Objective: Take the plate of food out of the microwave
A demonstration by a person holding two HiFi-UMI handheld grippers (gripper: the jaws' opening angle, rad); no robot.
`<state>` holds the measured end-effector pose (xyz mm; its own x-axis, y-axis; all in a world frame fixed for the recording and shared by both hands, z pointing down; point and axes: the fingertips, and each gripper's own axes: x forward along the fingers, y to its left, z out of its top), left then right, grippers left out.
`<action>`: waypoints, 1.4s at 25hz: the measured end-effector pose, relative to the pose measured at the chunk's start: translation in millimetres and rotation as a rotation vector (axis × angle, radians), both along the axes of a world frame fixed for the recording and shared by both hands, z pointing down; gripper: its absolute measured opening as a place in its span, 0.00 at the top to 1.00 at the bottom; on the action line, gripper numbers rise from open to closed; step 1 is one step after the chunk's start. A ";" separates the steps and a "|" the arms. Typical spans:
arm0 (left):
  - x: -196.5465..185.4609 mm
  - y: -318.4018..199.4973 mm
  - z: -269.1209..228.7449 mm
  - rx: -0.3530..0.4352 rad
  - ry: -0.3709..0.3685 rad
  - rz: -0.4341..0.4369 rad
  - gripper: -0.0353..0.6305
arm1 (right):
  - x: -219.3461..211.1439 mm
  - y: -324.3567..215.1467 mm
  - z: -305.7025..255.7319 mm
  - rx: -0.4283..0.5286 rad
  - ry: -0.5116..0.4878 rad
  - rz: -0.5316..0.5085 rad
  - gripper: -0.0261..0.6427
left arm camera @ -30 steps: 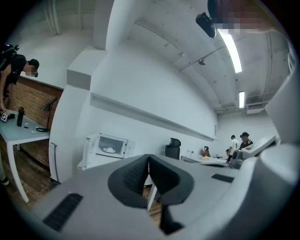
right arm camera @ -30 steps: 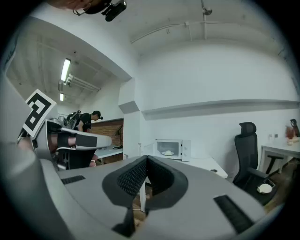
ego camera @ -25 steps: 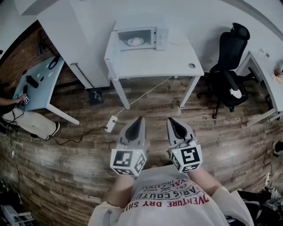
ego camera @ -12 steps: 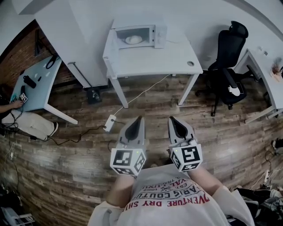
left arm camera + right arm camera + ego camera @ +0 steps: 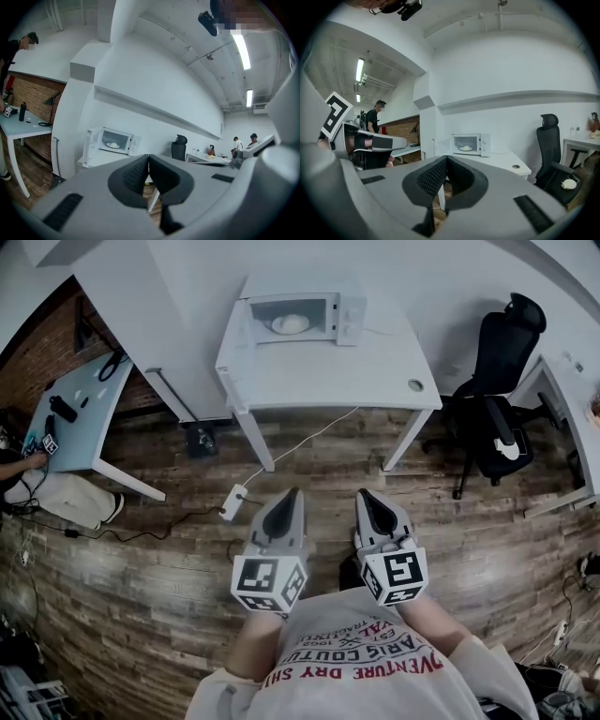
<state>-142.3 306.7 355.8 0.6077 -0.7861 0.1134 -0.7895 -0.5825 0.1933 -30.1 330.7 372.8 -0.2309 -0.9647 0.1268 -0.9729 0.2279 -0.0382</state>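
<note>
A white microwave [image 5: 302, 315] stands at the back of a white table [image 5: 328, 371], its door [image 5: 234, 341] swung open to the left. Inside sits a plate of pale food [image 5: 291, 323], also seen in the left gripper view [image 5: 113, 145] and the right gripper view [image 5: 465, 148]. Both grippers hang side by side over the wooden floor, well short of the table. My left gripper [image 5: 292, 495] is shut and holds nothing. My right gripper [image 5: 364, 495] is likewise shut and empty.
A black office chair [image 5: 502, 381] stands right of the table, beside another desk [image 5: 562, 409]. A power strip [image 5: 233, 502] and its cable lie on the floor ahead. At the left is a light-blue table [image 5: 80, 413] with a seated person [image 5: 56, 498].
The table and microwave have grown slightly larger and shifted in the head view as the person moves closer. Both grippers keep their pose and stay shut.
</note>
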 end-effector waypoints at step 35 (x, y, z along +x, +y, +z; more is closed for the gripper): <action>179.7 -339.9 17.8 -0.098 0.005 -0.224 0.94 | 189.7 -368.7 -8.2 -0.008 -0.038 -0.215 0.94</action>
